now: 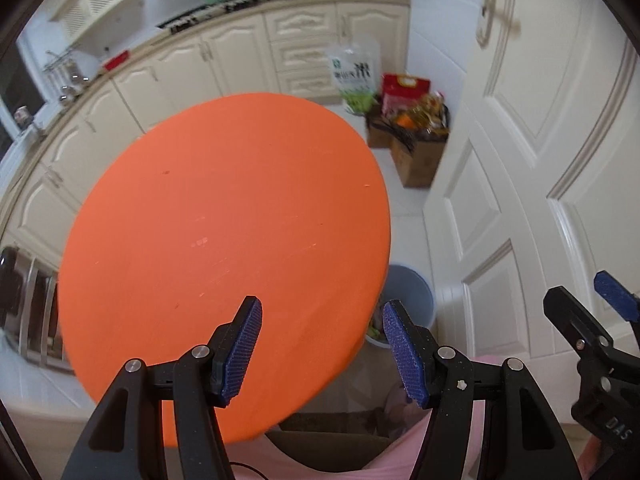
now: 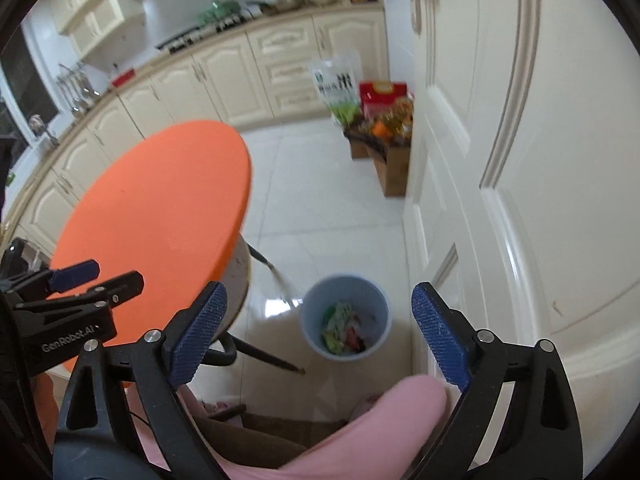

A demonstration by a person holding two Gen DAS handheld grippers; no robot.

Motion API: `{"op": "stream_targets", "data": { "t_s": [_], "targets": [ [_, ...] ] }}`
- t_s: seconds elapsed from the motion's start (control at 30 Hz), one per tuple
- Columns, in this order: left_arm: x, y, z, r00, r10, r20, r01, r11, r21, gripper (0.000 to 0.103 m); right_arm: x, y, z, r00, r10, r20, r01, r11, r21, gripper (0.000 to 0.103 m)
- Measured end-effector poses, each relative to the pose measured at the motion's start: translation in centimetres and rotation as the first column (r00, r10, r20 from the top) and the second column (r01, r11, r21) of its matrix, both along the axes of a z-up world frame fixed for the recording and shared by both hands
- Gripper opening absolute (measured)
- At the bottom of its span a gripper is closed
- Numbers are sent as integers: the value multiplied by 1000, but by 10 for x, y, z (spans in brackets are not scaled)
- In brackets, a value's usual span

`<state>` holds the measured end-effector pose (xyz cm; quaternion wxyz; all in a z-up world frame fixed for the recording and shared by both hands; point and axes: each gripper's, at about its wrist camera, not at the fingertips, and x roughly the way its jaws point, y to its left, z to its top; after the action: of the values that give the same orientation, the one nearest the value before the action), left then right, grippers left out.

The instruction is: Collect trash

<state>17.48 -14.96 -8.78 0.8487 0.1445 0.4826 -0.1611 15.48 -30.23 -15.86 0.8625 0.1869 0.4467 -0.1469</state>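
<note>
- Step: looks like the drop into the bin is done, or the hunt for the next piece is on; right gripper [image 2: 320, 332] hangs above the trash bin [image 2: 345, 316], jaws spread wide, nothing between the pads
- Left gripper [image 1: 322, 344] sits over the near edge of the orange table [image 1: 224, 220], jaws about half open, empty
- Trash [image 2: 346, 330]: crumpled wrappers, green, white and red, lying in the bottom of the bin; looks light and loose
- Bin: pale blue, round, upright on the white tile floor [image 2: 320, 184], just beside the table's leg [image 2: 272, 268] and near the white door [image 2: 520, 160]
- Table top shows no litter in either view, a few scuffs only
- Next move, my guess: find any piece left; none visible here, so the grippers need to swing off the bin and scan the floor or counter [image 2: 280, 10]
- Cardboard boxes [image 2: 390, 160] with food packs by the door look like stock, not trash; can't tell for sure
- Person's pink-clad legs [image 2: 380, 428] below both grippers
</note>
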Motion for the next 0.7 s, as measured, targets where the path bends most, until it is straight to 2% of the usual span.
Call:
{"op": "stream_targets", "data": {
  "t_s": [0.1,0.2,0.37,0.53,0.63,0.7],
  "targets": [
    [-32,8,2,999,33,31,-32,999,-31,59,-9,12,12,997,40,67,-39,999,-24,98],
    [-62,15,10,995,75,73,-71,996,-58,59,-18,26,26,990,81,116,-72,994,-86,98],
    [-117,31,26,974,152,170,-137,986,-98,59,-31,46,47,979,100,176,-65,979,-195,99],
    [-166,32,33,951,206,231,-176,974,-143,59,-48,55,66,960,99,261,-47,979,-199,99],
    [-189,40,38,938,239,252,-195,963,-187,60,-56,55,77,941,109,319,-45,979,-200,103],
    [-207,42,42,918,274,287,-221,954,-203,63,-58,54,83,932,111,344,-41,978,-204,103]
  ]
}}
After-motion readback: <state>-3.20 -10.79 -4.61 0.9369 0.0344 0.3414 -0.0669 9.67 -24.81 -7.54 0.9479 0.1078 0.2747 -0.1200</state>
